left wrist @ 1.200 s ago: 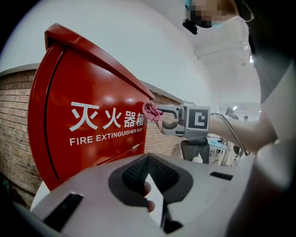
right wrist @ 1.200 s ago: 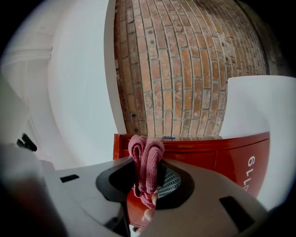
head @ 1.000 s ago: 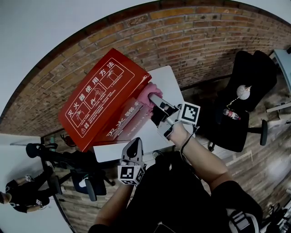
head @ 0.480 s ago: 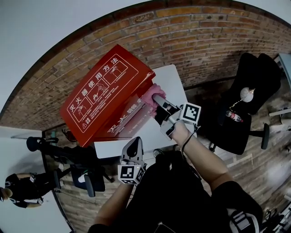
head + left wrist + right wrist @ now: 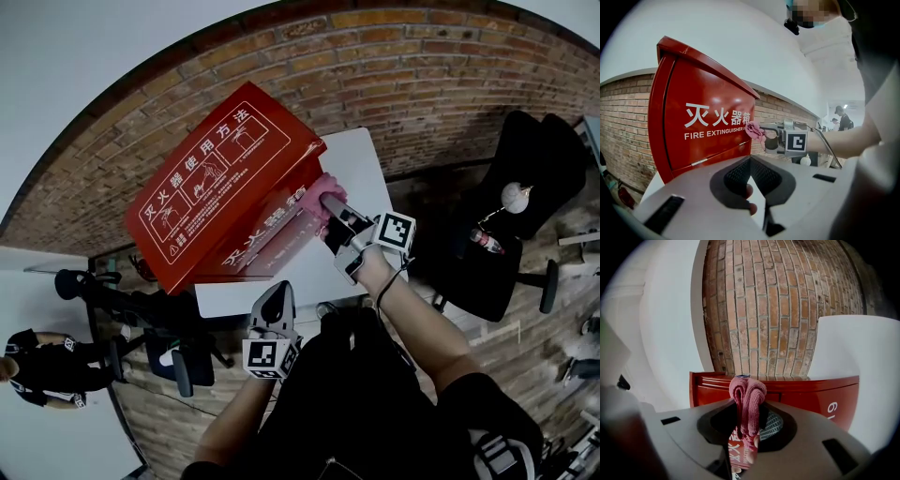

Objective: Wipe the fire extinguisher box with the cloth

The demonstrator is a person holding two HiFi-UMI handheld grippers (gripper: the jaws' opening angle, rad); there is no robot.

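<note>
1. my right gripper [image 5: 330, 202] is clamped on the pink cloth [image 5: 317, 190]; the bunched fabric stands out past the jaw tips.
2. the cloth is pressed to the near right corner of the red fire extinguisher box [image 5: 214, 192], just by the end of its white lettering.
3. the box lies tilted on the white table [image 5: 361, 164], with the instruction panel facing up and a brick wall [image 5: 403, 80] behind it.
4. my left gripper [image 5: 276, 302] hangs low by the table's near edge, well apart from the box, with its jaws together on nothing.
5. a black chair [image 5: 511, 202] stands to the right.
</note>
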